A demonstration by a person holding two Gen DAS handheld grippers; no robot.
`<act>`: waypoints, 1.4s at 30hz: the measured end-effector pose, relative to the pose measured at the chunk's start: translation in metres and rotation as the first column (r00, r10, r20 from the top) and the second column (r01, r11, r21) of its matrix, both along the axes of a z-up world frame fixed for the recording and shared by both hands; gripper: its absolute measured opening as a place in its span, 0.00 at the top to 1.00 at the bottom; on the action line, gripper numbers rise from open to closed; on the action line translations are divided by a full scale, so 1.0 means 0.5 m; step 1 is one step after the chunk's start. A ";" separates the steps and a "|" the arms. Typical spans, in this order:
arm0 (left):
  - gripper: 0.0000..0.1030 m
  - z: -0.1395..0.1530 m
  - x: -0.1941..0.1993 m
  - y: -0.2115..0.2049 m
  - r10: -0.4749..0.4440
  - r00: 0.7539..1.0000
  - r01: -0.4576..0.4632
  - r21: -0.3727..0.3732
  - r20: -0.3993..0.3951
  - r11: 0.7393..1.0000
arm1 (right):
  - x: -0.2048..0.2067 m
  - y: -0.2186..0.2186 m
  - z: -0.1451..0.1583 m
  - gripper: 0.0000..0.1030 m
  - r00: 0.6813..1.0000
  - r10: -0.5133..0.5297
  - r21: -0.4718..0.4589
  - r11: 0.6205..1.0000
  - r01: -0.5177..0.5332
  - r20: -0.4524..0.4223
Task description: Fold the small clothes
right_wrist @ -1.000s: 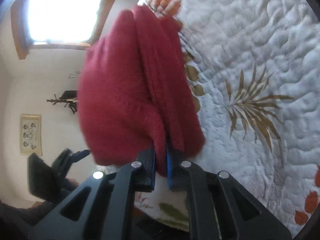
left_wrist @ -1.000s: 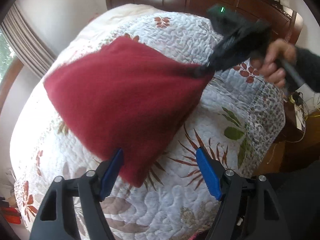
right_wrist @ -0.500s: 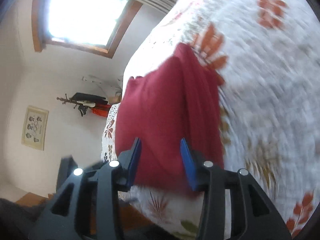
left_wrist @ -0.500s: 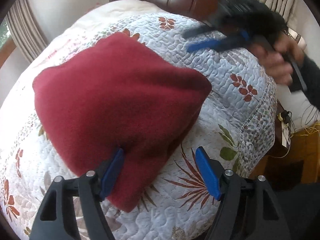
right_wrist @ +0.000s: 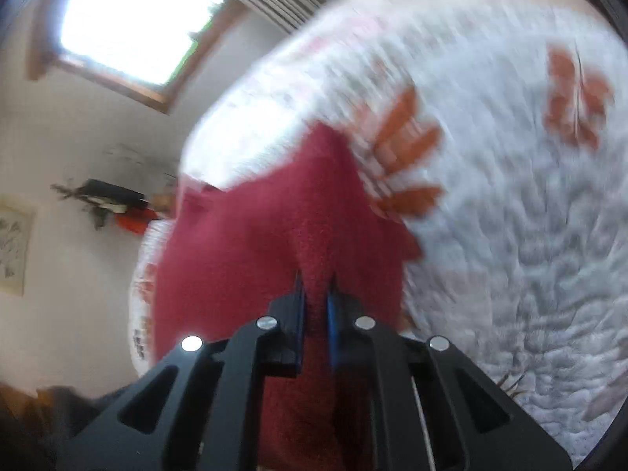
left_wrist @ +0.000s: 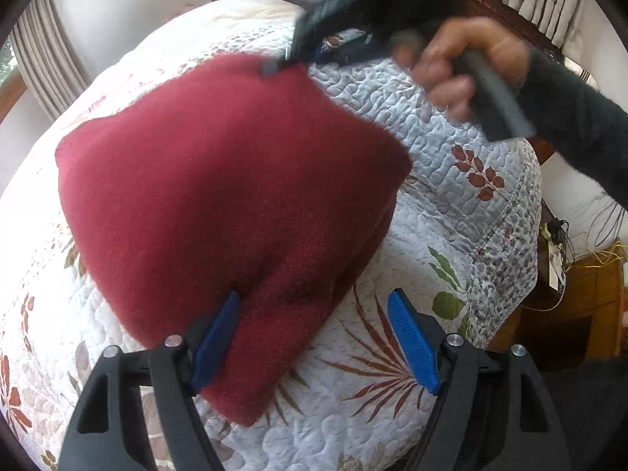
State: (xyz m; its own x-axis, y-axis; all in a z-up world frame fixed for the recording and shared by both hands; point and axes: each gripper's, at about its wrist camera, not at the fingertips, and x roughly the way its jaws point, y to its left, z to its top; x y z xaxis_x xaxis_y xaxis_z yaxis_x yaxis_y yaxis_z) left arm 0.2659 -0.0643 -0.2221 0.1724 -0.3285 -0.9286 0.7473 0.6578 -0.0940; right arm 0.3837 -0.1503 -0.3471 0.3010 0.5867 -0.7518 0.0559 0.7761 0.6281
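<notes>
Red fleece garment on the quilted bed, pinched at its far edge

The red garment (left_wrist: 231,204) lies folded on the quilt (left_wrist: 451,212) of the bed. The left hand-held gripper (left_wrist: 314,337) hovers spread over the garment's near corner, one blue pad against the cloth. The right hand-held gripper (right_wrist: 314,306), held in a hand (left_wrist: 467,66) with a dark sleeve (left_wrist: 581,125), is nearly pressed together, pinching a ridge of the garment's far edge.

Left hand-held gripper (left_wrist: 314,337): black frame, blue pads, silver screws; dark sleeve (left_wrist: 581,117).
</notes>
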 end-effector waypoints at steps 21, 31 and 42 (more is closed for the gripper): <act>0.20 0.053 0.080 0.142 0.288 0.933 -0.328 -0.184 -0.216 0.926 | -0.124 0.008 -0.047 0.75 0.992 0.100 -0.032 0.994 -0.102 -0.075; 0.10 0.066 0.155 0.263 0.467 0.840 -0.531 -0.249 -0.275 0.810 | -0.014 -0.026 0.051 0.50 0.997 0.079 0.029 0.996 -0.079 0.017; 0.09 0.039 0.210 0.265 0.491 0.776 -0.614 -0.291 -0.396 0.734 | 0.050 -0.087 -0.042 0.64 0.998 -0.018 0.082 0.996 0.023 -0.059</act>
State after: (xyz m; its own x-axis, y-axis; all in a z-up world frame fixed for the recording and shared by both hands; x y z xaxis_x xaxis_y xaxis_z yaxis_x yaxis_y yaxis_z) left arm 0.3709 0.0681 -0.2023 0.1983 -0.5920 -0.7812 0.1622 0.8058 -0.5695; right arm 0.4087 -0.1940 -0.3681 0.2708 0.6417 -0.7176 0.1094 0.7201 0.6852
